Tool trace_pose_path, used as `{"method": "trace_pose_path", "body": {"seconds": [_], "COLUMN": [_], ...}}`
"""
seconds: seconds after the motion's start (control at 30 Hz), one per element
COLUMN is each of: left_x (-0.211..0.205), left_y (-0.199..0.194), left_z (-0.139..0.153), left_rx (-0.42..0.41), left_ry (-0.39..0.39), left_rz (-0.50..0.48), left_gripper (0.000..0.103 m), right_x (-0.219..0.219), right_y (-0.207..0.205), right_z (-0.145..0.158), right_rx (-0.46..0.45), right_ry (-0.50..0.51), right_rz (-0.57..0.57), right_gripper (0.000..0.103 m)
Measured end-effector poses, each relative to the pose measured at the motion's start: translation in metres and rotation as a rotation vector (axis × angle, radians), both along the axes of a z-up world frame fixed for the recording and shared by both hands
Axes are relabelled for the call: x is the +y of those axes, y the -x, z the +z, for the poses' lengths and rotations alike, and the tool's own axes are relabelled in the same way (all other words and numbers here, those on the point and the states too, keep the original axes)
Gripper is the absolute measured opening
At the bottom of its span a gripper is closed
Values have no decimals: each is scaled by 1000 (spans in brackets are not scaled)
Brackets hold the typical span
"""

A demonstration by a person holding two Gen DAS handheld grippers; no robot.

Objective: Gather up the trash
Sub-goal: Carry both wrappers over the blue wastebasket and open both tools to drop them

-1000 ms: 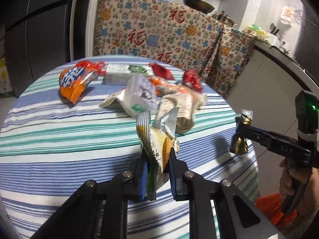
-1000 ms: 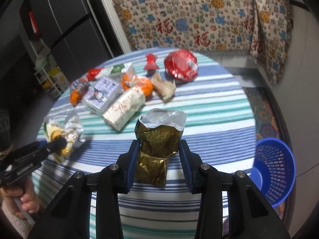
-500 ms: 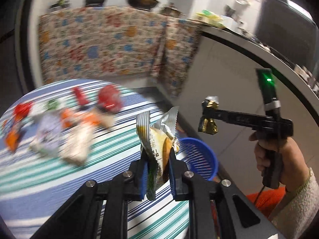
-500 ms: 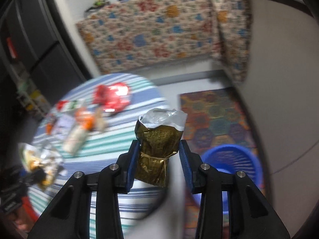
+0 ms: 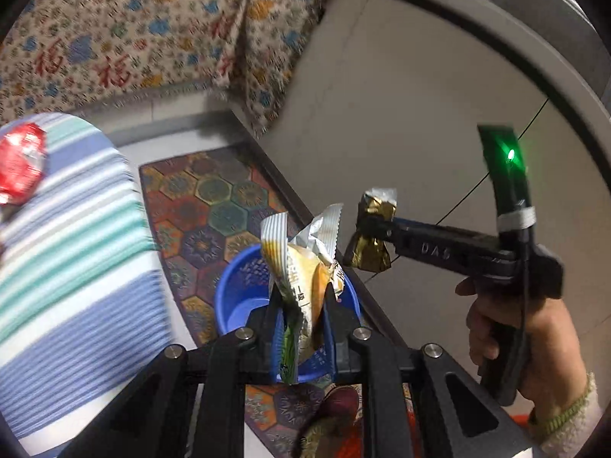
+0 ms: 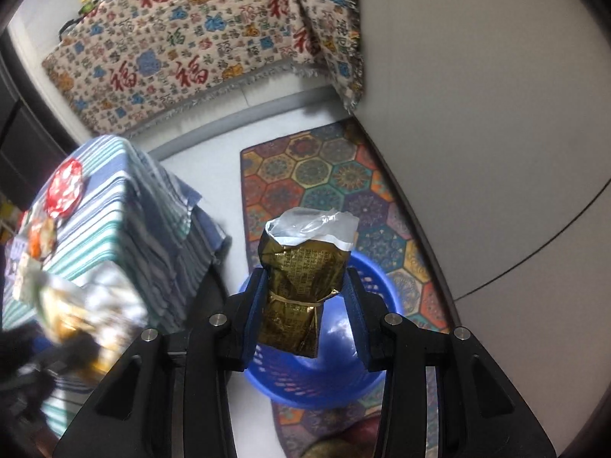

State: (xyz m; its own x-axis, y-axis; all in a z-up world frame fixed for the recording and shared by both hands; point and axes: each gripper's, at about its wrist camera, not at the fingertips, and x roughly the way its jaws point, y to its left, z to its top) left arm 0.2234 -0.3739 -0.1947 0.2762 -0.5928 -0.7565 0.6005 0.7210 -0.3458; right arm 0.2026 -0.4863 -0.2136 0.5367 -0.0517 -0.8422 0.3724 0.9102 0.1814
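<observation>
Floor: blue basket (image 6: pixel 366 378) on a bright rug (image 6: pixel 324 175)
Left tongs (image 5: pixel 301 328): squeezing yellow wrapper (image 5: pixel 301 267)
Right tongs (image 6: pixel 305 297): squeezing gold packet (image 6: pixel 301 282)

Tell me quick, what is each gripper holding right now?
Left gripper: shut on the yellow wrapper.
Right gripper: shut on the gold packet.
</observation>
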Motion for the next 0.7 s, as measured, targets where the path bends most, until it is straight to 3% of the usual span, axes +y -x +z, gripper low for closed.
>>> {"method": "trace_pose_path", "body": {"seconds": [0.33, 0.43, 0.47, 0.53, 0.57, 0.6, 0.7], "left_x": [-40, -51, -55, -60, -60, -59, -53], "left_y": [-19, -18, -20, -22, -23, -25, -27], "left_z": [-46, -55, -58, -65, -67, -66, -59], "left_rx": [40, 33, 36, 47, 42, 22, 13], "left_ry": [-54, -67, -71, -68, -66, -57, -41], "left_rz": [-24, -45, -49, -51, -44, -24, 1], "left_gripper": [18, 20, 22, 41, 59, 64, 64], "right_x": [-26, -33, -35, -38, -40, -41, -45], "right_y": [3, 3, 4, 3, 5, 5, 8], "right_z": [-16, -18, -18, -18, -15, -14, -5], "right_rx": [27, 16, 8, -7, -17, -25, -58], "right_ry": [-25, -45, -51, -65, -63, -63, -54], "right_rz": [-77, -98, -105, -114, -126, -130, -152], "right_gripper": [42, 46, 53, 64, 64, 64, 68]}}
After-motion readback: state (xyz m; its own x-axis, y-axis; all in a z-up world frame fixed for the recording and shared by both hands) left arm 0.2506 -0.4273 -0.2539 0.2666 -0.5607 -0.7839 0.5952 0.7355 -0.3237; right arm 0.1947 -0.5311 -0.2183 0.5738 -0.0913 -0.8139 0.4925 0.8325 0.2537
